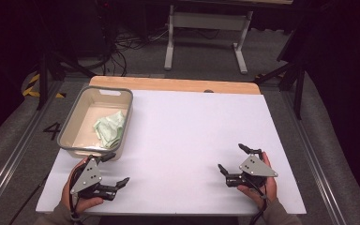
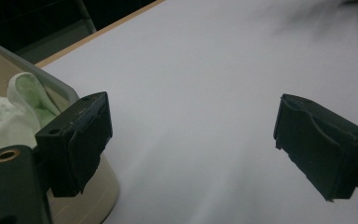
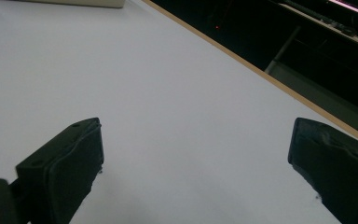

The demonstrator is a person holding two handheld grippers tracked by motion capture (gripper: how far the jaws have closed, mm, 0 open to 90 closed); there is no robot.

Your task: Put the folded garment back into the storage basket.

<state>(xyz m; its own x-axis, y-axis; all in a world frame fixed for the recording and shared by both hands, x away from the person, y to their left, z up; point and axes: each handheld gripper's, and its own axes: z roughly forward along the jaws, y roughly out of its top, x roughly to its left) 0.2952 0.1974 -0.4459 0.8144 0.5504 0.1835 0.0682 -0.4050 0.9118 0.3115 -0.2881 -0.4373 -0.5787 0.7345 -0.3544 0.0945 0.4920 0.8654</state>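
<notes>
the left tool [image 1: 117,168] sits at the near left corner of the white tabletop [image 1: 183,140], held in the person's left hand [image 1: 77,197]. its jaws stand wide apart and hold nothing. one jaw lies just beside the near wall of the grey bin [image 1: 70,147]; whether it touches the rim cannot be told. in the left gripper view that same jaw overlaps the bin [image 2: 51,84] wall (contact cannot be confirmed here either).

the pale green cloth [image 1: 110,129] lies crumpled inside the bin, toward its right side, beyond the left tool and apart from both jaws. in the left gripper view the cloth [image 2: 9,112] appears behind the left-hand jaw.

the right tool [image 1: 233,159] rests at the near right of the tabletop, in the right hand [image 1: 262,185], jaws wide apart and unloaded, well apart from bin and cloth.
</notes>
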